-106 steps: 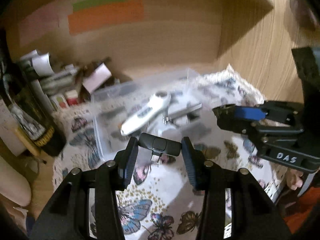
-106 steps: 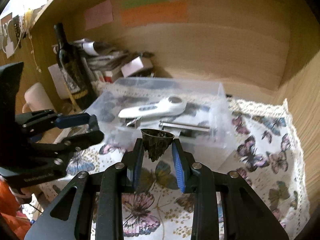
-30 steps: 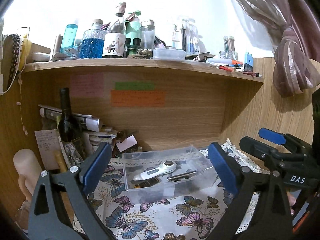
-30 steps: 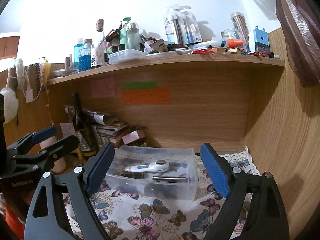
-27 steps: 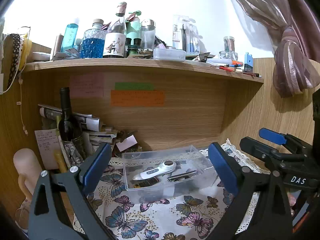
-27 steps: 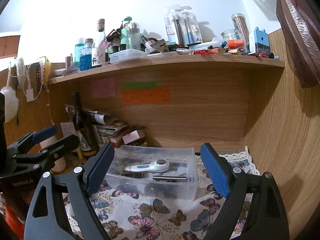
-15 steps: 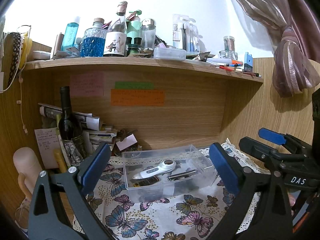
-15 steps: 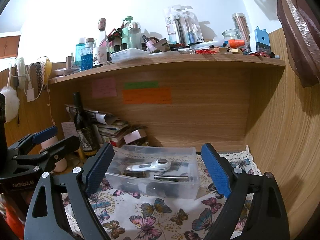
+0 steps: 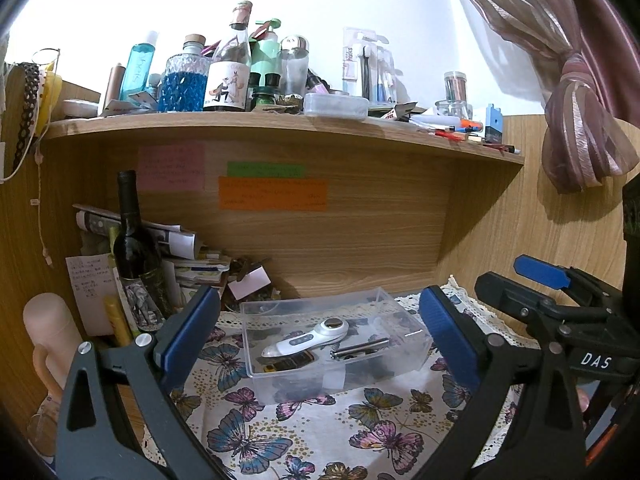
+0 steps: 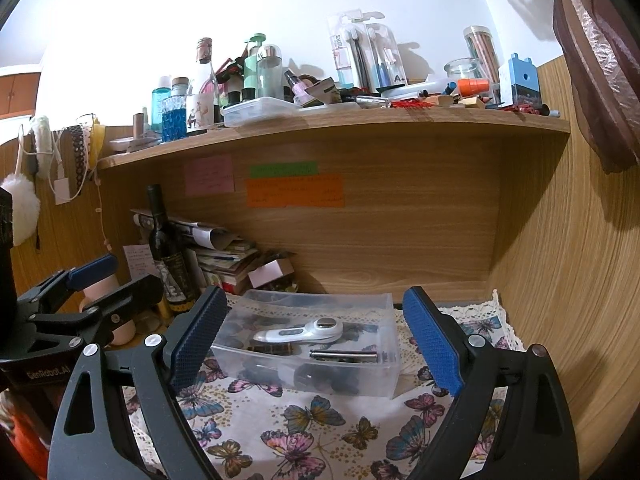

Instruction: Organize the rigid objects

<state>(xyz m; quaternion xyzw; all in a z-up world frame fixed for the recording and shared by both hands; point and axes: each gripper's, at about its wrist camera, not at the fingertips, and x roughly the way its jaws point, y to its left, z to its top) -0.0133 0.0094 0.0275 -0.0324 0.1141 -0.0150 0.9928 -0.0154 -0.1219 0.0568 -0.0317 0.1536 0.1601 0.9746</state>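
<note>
Two empty tongs [image 9: 320, 332], one bin [image 9: 412, 344], perhaps five items.

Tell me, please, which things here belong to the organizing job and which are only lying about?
Belong to the job:
- clear plastic bin
- white handheld device inside it
- metal bar inside it
- dark items at the bin's bottom, too unclear to name

Only lying about:
- wine bottle
- paper pile
- sticky notes
- bottles on the shelf
- curtain

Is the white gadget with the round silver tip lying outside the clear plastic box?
No, the white gadget with the round silver tip lies inside the clear plastic box, beside a silver metal bar.
</note>
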